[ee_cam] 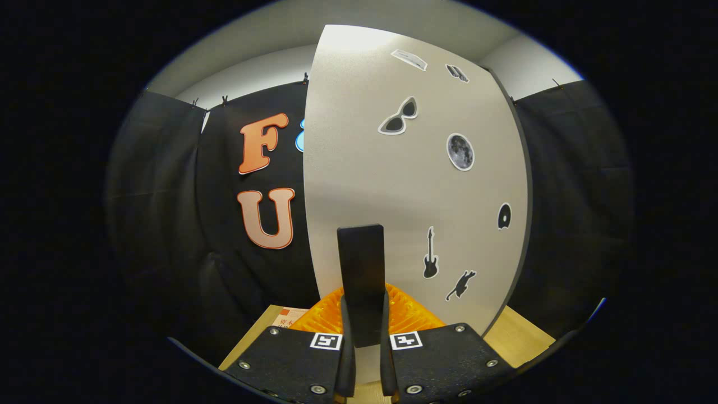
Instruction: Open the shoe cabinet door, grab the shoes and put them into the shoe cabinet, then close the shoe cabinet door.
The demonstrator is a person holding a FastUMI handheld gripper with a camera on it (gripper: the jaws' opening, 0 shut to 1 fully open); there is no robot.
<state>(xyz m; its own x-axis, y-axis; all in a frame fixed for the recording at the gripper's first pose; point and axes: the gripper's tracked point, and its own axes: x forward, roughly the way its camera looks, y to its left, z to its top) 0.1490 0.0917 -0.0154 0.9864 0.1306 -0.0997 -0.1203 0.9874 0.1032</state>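
Claw [364, 367]: fingers close together, clamped on the dark upright handle [362, 280] held between them; both fingers press its lower sides. Handle rises toward 12 o'clock from the fingertips and stands against the door [415, 185].

Door: pale flat panel just beyond the handle, spreading from 11 to 2 o'clock, edge-on thin along its dark rim at 3 o'clock. Carries stickers: sunglasses [399, 116], moon [460, 151], guitar [430, 261], cat [461, 285]. Whether ajar or fully closed: cannot tell; cabinet interior hidden.

Handling, as a judgement: rigid board on hinges, light to moderate, swings in an arc rather than lifting. Handle stiff, smooth, possibly slippery; grip low and square, as now, and pull steadily along the arc to avoid twisting out. Stickers fragile; keep fingers off the panel face.

Orange ribbed object [412, 314] just behind the handle base at 1 o'clock, resting on the wooden surface [519, 334]; identity uncertain.
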